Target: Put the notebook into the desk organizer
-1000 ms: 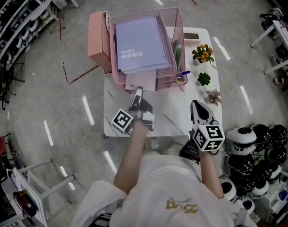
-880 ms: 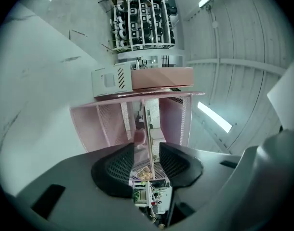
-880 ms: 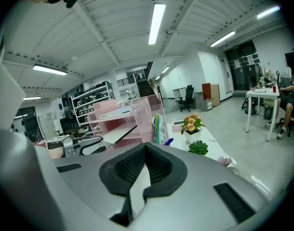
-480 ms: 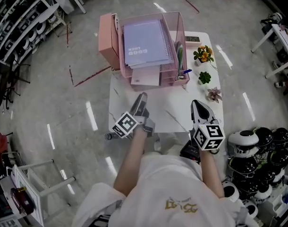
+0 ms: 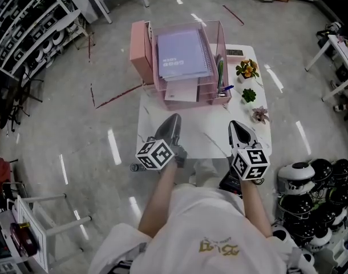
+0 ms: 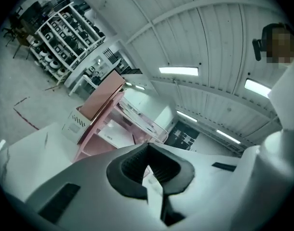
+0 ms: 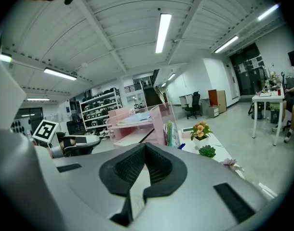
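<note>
Purple notebook (image 5: 182, 53) in desk organizer (image 5: 212, 91) reads "GOOD".

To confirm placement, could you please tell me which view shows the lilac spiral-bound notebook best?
The head view: the lilac spiral-bound notebook lies cover-up in the pink mesh organizer, top tray. The right gripper view shows only its edge; the left gripper view barely anything.

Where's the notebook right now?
Head view: the notebook lies flat in the top tray of the desk organizer, far side of the table, left of the pens.
</note>
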{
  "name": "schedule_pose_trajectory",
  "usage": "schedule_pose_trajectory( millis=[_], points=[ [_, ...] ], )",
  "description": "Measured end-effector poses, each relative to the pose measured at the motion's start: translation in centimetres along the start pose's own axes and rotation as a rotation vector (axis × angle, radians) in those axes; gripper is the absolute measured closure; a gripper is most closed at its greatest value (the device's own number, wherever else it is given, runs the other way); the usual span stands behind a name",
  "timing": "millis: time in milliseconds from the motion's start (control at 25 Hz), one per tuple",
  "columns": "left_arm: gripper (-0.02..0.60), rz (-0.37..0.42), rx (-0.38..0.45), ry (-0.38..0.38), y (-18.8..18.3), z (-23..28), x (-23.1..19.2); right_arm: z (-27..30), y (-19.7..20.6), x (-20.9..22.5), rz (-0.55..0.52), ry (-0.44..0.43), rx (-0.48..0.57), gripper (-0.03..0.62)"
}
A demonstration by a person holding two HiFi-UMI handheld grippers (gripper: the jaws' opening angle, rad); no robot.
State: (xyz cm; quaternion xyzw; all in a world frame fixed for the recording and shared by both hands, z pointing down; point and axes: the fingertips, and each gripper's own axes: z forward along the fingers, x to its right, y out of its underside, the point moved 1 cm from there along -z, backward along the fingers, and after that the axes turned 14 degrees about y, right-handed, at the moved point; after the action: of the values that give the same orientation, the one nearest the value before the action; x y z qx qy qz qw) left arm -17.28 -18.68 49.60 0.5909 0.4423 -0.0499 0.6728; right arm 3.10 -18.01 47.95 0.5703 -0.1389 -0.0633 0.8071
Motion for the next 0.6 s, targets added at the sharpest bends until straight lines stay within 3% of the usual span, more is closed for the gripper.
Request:
schedule_pose_trajectory(
  millis=[200, 600],
  points=[
    [0.563, 0.045, -0.016, 0.014, -0.2, -0.4, 1.3, -0.9, -0.4, -0.4, -0.003, -0.004, 0.014, 0.585],
    [0.563, 0.064, -0.026, 0.017, 0.0, -1.1, 2.1, -1.8, -0.5, -0.8, -0.008, -0.007, 0.024, 0.585]
  ],
)
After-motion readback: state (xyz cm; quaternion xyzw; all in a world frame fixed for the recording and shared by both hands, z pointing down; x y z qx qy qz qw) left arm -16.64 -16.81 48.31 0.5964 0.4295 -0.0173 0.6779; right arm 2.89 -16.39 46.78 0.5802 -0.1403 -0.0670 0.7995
